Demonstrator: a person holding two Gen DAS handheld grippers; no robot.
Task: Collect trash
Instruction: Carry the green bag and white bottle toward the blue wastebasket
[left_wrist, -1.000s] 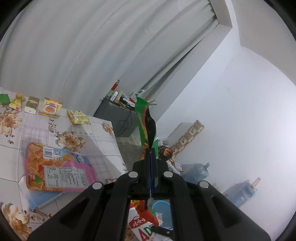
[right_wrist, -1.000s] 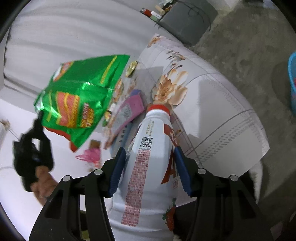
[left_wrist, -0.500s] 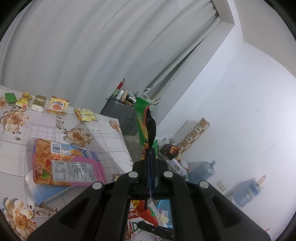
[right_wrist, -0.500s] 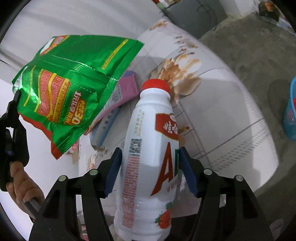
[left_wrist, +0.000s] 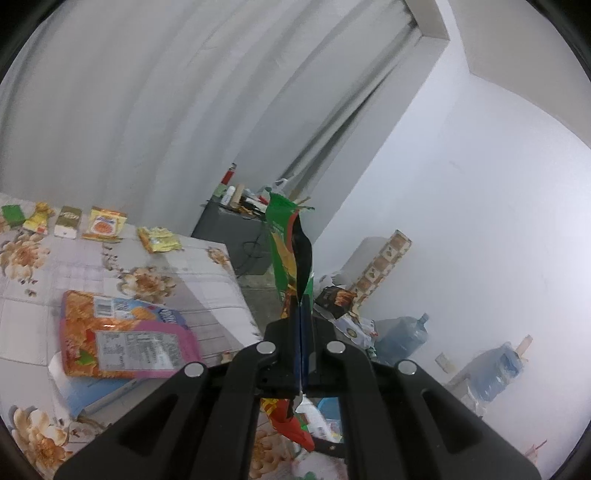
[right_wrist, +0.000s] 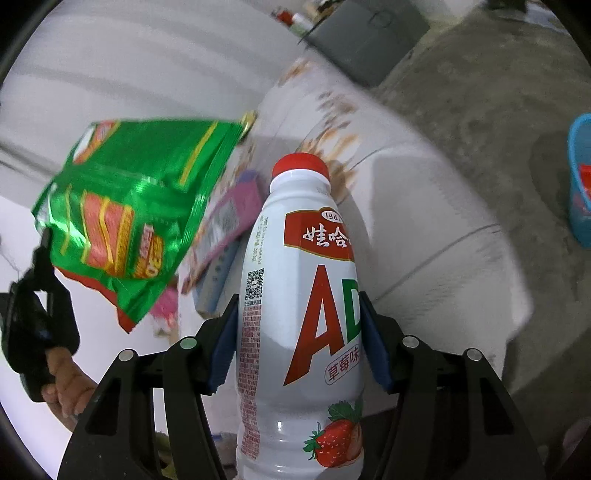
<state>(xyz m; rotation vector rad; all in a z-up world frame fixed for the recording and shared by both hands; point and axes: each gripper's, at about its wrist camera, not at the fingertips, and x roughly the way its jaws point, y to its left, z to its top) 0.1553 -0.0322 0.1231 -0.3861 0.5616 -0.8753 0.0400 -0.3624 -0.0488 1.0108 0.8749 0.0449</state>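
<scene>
My left gripper (left_wrist: 301, 317) is shut on a green snack bag (left_wrist: 286, 243), seen edge-on and held in the air past the table's corner. In the right wrist view the same green bag (right_wrist: 136, 206) hangs at the left, with the left gripper (right_wrist: 40, 266) pinching its lower corner. My right gripper (right_wrist: 299, 314) is shut on a white AD bottle (right_wrist: 299, 295) with a red cap and a strawberry label. It holds the bottle upright above the floor beside the table. A blue bin (right_wrist: 580, 184) shows at the right edge, with red trash inside.
The floral-cloth table (left_wrist: 207, 273) holds a pink-orange snack bag (left_wrist: 122, 336) on a blue box and several small wrappers (left_wrist: 103, 223) along its far edge. A dark cabinet (left_wrist: 236, 236), water jugs (left_wrist: 402, 334) and loose cartons (left_wrist: 340, 299) stand on the floor.
Both grippers have shifted with their loads. The bottle now stands more upright and centred in the right view, and the blue bin shows larger at its right edge.
</scene>
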